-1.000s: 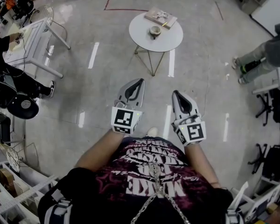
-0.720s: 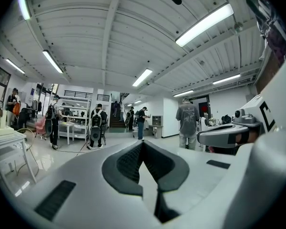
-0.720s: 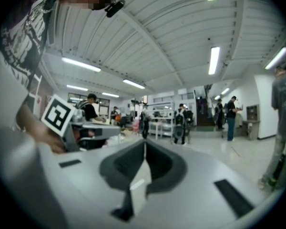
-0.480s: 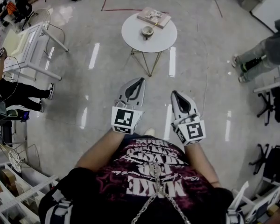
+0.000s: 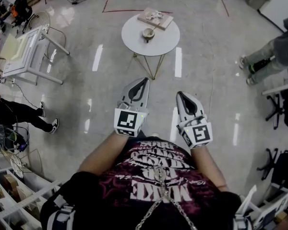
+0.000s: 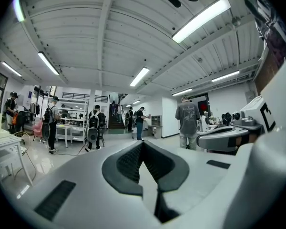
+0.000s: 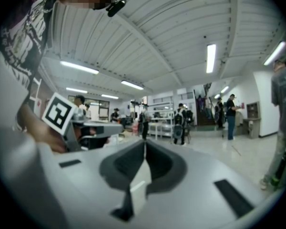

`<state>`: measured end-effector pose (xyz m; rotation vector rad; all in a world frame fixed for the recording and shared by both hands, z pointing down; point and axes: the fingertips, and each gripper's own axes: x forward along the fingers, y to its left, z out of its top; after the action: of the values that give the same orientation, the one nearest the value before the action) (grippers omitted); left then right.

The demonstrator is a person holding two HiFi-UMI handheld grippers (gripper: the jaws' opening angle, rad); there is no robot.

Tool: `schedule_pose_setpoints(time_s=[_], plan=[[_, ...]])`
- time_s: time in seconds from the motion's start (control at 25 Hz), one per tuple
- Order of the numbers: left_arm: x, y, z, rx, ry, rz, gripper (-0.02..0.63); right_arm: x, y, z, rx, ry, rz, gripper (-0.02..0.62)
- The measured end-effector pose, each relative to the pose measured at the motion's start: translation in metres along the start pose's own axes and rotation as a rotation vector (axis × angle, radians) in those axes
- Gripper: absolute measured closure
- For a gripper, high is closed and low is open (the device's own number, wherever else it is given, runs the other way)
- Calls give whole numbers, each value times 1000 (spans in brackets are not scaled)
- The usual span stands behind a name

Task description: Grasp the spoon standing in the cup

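Both grippers are empty, jaws pressed together. The left gripper (image 5: 143, 81) shows its pads meeting with nothing between them in the left gripper view (image 6: 143, 143), and the right gripper (image 5: 179, 95) shows the same in the right gripper view (image 7: 145, 145). Both are held level in front of the person's chest, over bare floor.

The cup (image 5: 148, 33) stands on a small round white table (image 5: 134, 40) well ahead of both grippers, just beside a flat book-like item (image 5: 155, 17) at the far rim. The spoon (image 5: 154, 28) is only a thin sliver leaning out of the cup toward that item; its detail is too small to tell.

Judged handling: the spoon is probably light, stiff, thin and slick, free to pivot against the rim. The cup looks small and could tip or slide if the handle is pushed sideways. The best hold is likely the exposed handle above the rim, pads across its flat faces, then a lift along its lean. The jaws need opening first.
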<state>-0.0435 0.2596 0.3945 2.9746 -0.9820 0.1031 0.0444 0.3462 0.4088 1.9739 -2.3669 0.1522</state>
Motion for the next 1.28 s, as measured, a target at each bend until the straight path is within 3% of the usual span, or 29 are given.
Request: schedule_pose_setpoints(time_s=[0.4, 0.84, 1.28], plan=[[-6, 65, -18, -46, 28, 68, 581, 52, 5, 18, -14, -33, 4, 561], [12, 127, -15, -50, 50, 32, 581, 115, 26, 28, 5, -12, -15, 561], [37, 154, -13, -61, 46, -22, 581, 151, 26, 34, -17, 1, -44, 561]])
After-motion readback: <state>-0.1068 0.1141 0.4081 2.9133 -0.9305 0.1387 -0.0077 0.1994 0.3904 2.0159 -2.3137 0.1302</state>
